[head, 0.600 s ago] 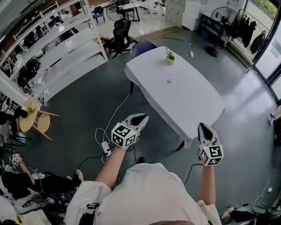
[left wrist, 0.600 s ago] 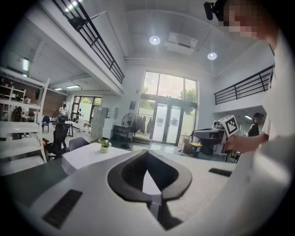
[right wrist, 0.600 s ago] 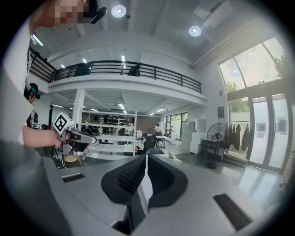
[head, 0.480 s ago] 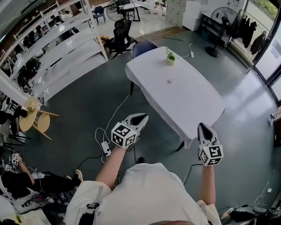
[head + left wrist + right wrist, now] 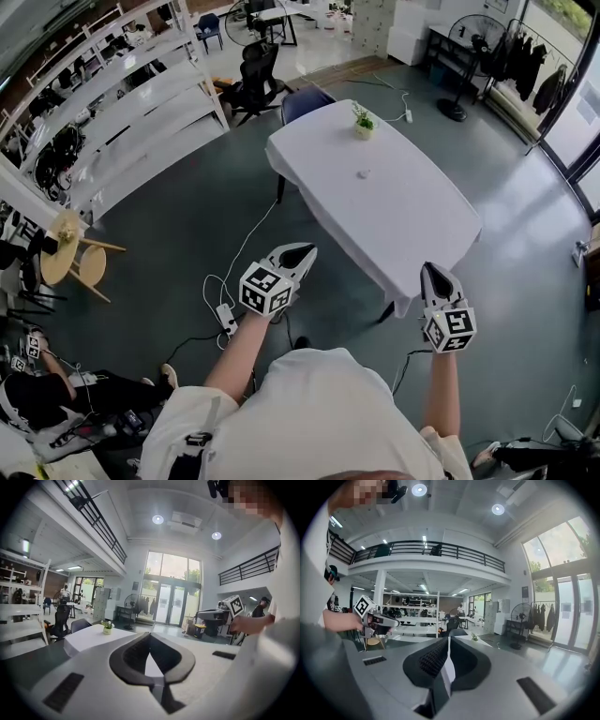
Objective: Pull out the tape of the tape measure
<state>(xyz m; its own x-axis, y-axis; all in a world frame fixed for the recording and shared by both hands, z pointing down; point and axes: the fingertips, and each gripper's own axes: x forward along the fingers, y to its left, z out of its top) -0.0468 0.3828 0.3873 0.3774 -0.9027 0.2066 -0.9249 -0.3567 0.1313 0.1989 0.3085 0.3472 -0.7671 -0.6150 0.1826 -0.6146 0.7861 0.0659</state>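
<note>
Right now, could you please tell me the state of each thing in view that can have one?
Left gripper: shut, empty, in the air short of the table.
Right gripper: shut, empty, in the air.
White item: lying mid-table, untouched; too small to identify.
Plant: upright at the far end.
Chair: tucked in at the far end.

Head view steeply down; gripper views level; all share table (image 5: 403, 216).
</note>
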